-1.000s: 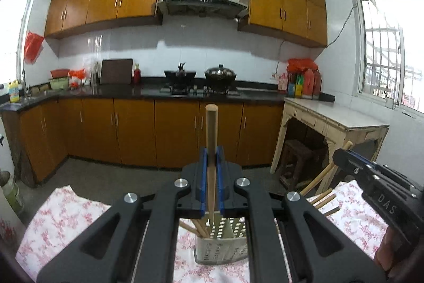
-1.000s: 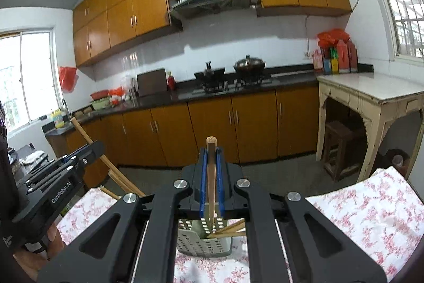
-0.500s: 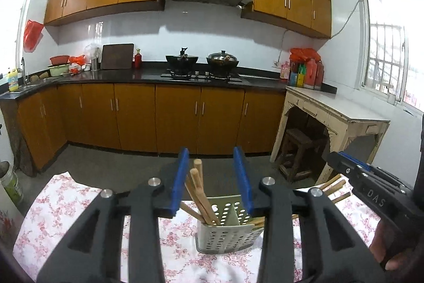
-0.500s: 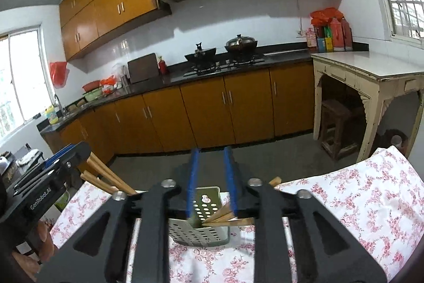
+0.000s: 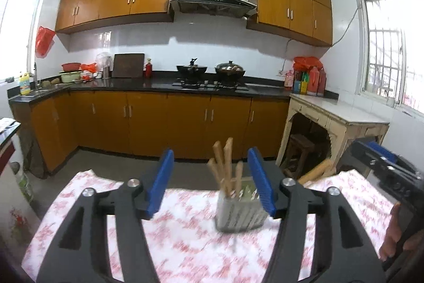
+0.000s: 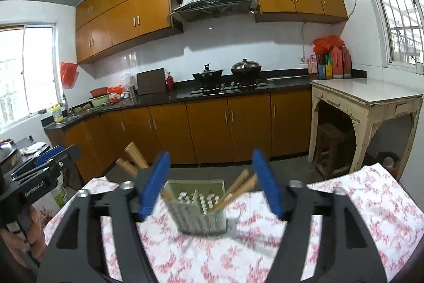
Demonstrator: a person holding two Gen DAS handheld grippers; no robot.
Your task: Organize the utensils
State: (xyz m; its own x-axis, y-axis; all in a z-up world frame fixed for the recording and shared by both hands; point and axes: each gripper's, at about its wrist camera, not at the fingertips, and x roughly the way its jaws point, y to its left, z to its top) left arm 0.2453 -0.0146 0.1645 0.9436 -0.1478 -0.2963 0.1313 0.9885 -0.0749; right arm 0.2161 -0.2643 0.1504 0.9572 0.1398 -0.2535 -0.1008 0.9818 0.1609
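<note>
A pale green perforated utensil holder (image 5: 239, 211) (image 6: 201, 208) stands on the floral tablecloth (image 5: 185, 243) (image 6: 371, 203). Several wooden chopsticks (image 5: 225, 163) (image 6: 238, 188) stick out of it, some upright, some leaning over the rim. My left gripper (image 5: 212, 181) hangs in front of the holder, its blue-padded jaws opening with nothing pressed between them. My right gripper (image 6: 210, 183) faces the holder from the other side, jaws also opening and free of any utensil. Each gripper shows at the edge of the other's view: right gripper (image 5: 384, 166), left gripper (image 6: 42, 171).
Wooden kitchen cabinets (image 5: 185, 121) and a black counter with a stove and pots (image 5: 212, 70) run along the far wall. A worn white side table (image 6: 365, 102) with a stool under it stands at the right. A hand (image 5: 394, 232) grips the right tool.
Both grippers held an upright wooden chopstick a second ago; both have let go and opened wide. The chopsticks now stand in the holder, and both grippers have drawn back from it.
</note>
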